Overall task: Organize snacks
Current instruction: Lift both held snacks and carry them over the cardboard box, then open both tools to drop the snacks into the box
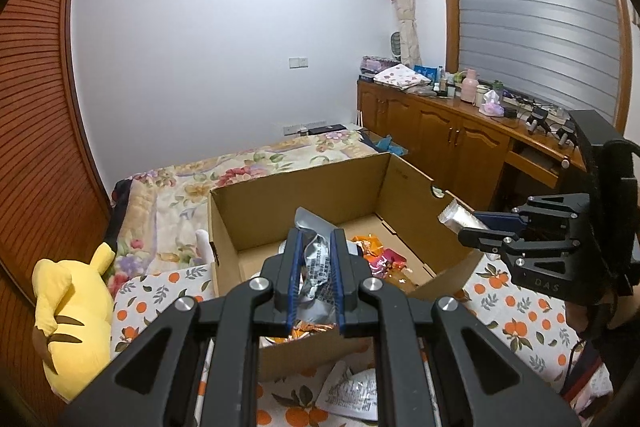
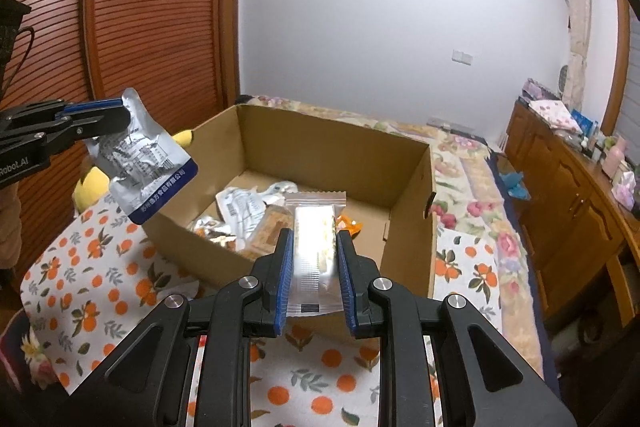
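An open cardboard box [image 1: 256, 203] [image 2: 412, 239] stands on the bed and holds several snack packets [image 2: 244, 211]. My left gripper [image 1: 316, 239] is shut on a silver foil packet with a blue edge [image 1: 318, 263], held above the box's near wall; the same packet [image 2: 148, 163] hangs from the left gripper [image 2: 120, 121] in the right wrist view. My right gripper [image 2: 314, 247] is shut on a clear-wrapped snack bar [image 2: 314, 239] above the box's near edge. In the left wrist view the right gripper [image 1: 468, 227] holds that bar [image 1: 458, 217] at the box's right wall.
An orange-print cloth [image 2: 92, 291] covers the bed under the box. One loose white packet [image 1: 352, 391] lies on it. A yellow plush toy [image 1: 72, 307] sits at left. Wooden louvred doors [image 2: 152, 7] stand at left, a cluttered wooden cabinet [image 1: 460, 131] at right.
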### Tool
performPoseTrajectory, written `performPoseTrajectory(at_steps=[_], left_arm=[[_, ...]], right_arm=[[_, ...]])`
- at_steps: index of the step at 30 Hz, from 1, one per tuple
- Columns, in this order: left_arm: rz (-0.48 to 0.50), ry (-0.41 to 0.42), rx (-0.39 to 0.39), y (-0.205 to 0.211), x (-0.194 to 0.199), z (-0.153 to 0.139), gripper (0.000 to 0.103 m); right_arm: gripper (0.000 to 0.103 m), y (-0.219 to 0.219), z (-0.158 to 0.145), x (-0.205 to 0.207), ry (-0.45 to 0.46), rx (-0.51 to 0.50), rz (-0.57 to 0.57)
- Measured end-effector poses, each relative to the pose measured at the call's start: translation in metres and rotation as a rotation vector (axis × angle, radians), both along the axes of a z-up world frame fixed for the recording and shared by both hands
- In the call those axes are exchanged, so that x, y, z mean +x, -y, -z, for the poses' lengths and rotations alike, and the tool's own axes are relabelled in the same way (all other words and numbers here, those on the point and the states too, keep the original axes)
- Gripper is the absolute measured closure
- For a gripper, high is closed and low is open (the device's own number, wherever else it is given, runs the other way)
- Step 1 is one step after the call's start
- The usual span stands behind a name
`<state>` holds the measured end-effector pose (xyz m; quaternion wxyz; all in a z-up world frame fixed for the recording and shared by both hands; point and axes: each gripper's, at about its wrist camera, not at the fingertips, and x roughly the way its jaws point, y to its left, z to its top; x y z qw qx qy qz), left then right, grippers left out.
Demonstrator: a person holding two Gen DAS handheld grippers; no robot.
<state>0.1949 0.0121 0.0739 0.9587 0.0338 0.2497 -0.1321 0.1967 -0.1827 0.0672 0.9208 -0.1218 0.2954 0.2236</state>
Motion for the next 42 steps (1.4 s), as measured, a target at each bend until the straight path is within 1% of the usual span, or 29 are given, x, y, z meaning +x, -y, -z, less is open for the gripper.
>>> performPoseTrajectory(at_steps=[7,10,12,14,16,20,27,33,34,38,42], left_arm=[[-0.050,-0.033,0.006,-0.004,0.023,0.018,0.092],[-0.050,-0.061,-0.038,-0.011,0.032,0.021,0.092],[-0.053,-0.067,-0.043,-0.014,0.038,0.022,0.092],[-0.061,-0.062,-0.032,-0.013,0.042,0.024,0.092],[-0.058,-0.063,-0.031,-0.012,0.045,0.025,0.095],[-0.055,-0.061,-0.024,-0.011,0.053,0.028,0.095],[-0.047,-0.063,0.018,-0.005,0.067,0.035,0.095],[-0.040,-0.078,0.037,-0.001,0.077,0.039,0.094],[-0.038,-0.078,0.036,-0.001,0.077,0.039,0.093],[-0.029,-0.069,0.035,0.000,0.075,0.036,0.091],[-0.022,-0.062,0.040,0.000,0.070,0.032,0.090]], right_arm=[[0.083,-0.005,0.011,0.019,-0.038,-0.009,-0.001],[0.083,-0.008,0.016,0.027,-0.051,-0.025,-0.002],[0.083,-0.011,0.018,0.032,-0.054,-0.033,-0.003],[0.083,-0.013,0.019,0.037,-0.057,-0.038,0.000],[0.083,-0.014,0.020,0.042,-0.062,-0.039,0.000],[0.083,-0.017,0.025,0.049,-0.073,-0.041,-0.005],[0.083,-0.026,0.040,0.064,-0.109,-0.039,-0.034],[0.082,-0.035,0.046,0.070,-0.130,-0.013,-0.064],[0.081,-0.036,0.045,0.070,-0.130,-0.006,-0.070],[0.068,-0.041,0.045,0.072,-0.121,-0.007,-0.063],[0.066,-0.040,0.045,0.070,-0.116,0.010,-0.052]])
